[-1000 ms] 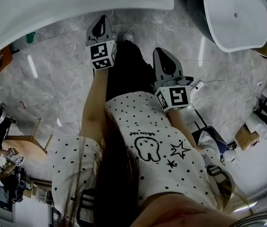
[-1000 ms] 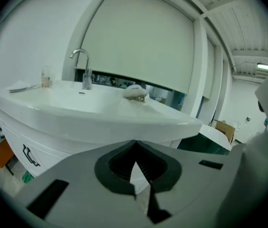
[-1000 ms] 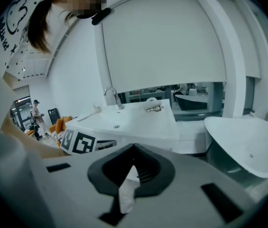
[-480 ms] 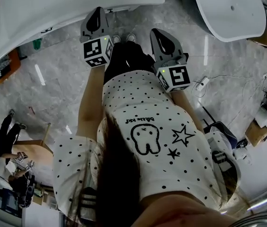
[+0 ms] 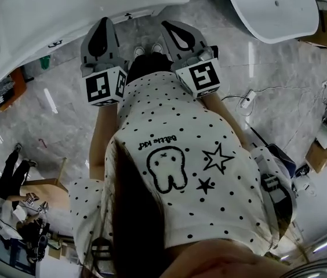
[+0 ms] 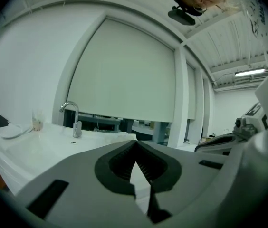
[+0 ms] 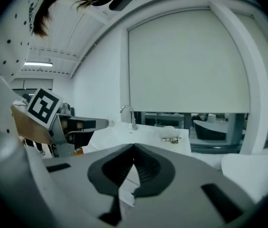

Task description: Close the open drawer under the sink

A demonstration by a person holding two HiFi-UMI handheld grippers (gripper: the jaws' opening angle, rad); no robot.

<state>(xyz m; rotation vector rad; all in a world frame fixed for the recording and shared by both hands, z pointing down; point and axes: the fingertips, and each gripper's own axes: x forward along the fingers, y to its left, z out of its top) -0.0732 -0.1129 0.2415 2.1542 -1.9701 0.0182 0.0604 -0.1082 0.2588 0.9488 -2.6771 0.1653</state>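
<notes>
The white sink counter (image 5: 65, 10) fills the top left of the head view, and its chrome tap (image 6: 72, 118) stands on the basin in the left gripper view. No drawer shows in any view; the counter's front edge hides what lies beneath it. My left gripper (image 5: 101, 23) is held up in front of the counter edge, jaws shut with nothing between them. Beside it my right gripper (image 5: 170, 26) is also shut and empty. In the right gripper view the tap (image 7: 129, 115) and the left gripper's marker cube (image 7: 43, 106) appear.
A large white tub (image 5: 273, 7) stands at the top right. A cable with a plug (image 5: 246, 102) trails over the grey marble floor. A wooden stool (image 5: 42, 181) is at the left, cardboard boxes (image 5: 317, 155) at the right. My shoes (image 5: 146, 50) show between the grippers.
Both grippers have risen and now sit side by side close to the counter's front edge; the left rose more. Their jaws stayed shut.
</notes>
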